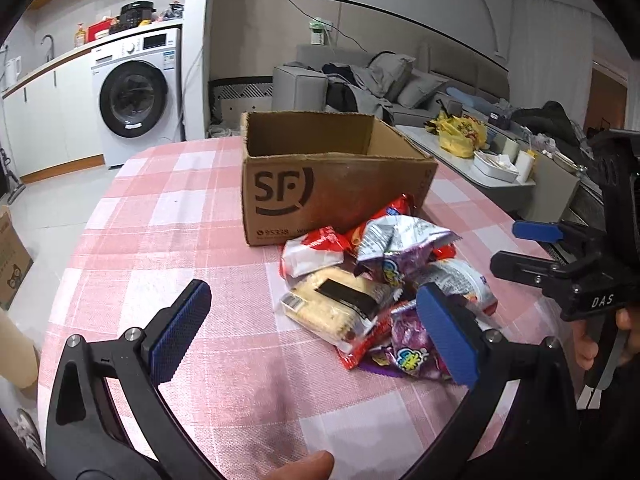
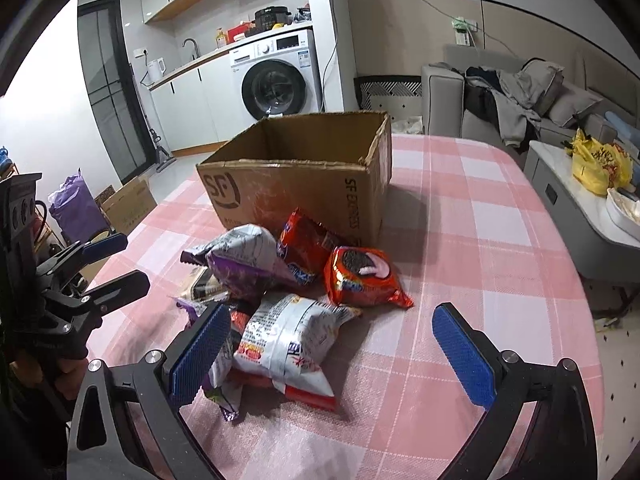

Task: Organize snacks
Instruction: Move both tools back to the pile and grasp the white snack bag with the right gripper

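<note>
An open cardboard SF box (image 1: 320, 184) (image 2: 304, 184) stands on a pink checked tablecloth (image 1: 168, 248) (image 2: 480, 264), and no snack shows inside it. A pile of snack packets (image 1: 376, 288) (image 2: 280, 300) lies in front of it: a clear pack of pale biscuits (image 1: 332, 308), a red Oreo pack (image 2: 362, 276), silver bags (image 2: 292, 336) and purple bags (image 1: 412, 356). My left gripper (image 1: 316, 330) is open and empty just short of the pile. My right gripper (image 2: 332, 354) is open and empty, its left pad beside the silver bag. Each gripper shows in the other's view (image 1: 532, 248) (image 2: 112, 260).
A washing machine (image 1: 132, 96) and kitchen counter stand behind on the left. A grey sofa (image 2: 520, 92) with clothes and a low table with a yellow bag (image 2: 596, 164) lie to the right. Cardboard boxes (image 2: 128, 204) sit on the floor.
</note>
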`<state>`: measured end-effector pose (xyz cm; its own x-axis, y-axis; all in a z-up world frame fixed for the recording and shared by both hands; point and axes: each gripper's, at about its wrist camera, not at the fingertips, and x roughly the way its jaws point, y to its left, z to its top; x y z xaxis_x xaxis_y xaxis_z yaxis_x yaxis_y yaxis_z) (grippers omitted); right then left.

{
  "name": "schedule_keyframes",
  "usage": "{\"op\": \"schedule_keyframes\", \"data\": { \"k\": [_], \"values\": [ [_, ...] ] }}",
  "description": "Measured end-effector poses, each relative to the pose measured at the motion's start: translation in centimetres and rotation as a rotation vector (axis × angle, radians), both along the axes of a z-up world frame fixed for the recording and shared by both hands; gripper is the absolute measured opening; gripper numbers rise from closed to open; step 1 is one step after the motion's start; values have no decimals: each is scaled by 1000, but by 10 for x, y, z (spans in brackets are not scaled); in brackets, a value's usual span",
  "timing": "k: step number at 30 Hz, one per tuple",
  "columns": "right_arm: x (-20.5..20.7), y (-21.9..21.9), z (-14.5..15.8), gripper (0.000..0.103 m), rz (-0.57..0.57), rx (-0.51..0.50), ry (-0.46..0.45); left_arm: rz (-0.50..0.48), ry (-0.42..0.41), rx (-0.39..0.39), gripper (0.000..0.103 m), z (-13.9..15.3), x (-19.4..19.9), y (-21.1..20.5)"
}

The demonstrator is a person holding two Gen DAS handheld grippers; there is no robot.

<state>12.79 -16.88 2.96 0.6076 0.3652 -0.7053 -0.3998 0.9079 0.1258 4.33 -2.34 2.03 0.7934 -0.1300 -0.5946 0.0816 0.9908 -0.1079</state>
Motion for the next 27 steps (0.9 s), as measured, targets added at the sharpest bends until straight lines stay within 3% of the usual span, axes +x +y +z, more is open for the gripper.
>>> {"op": "schedule_keyframes", "data": {
  "k": [18,27],
  "values": [
    [3,15,-32,103,48,-58,95,-80,59,5,102,-24,-1,-15],
    [25,18,-46,103,20,16,174,-112,92,-13,102,-33,2,-17]
  ]
}}
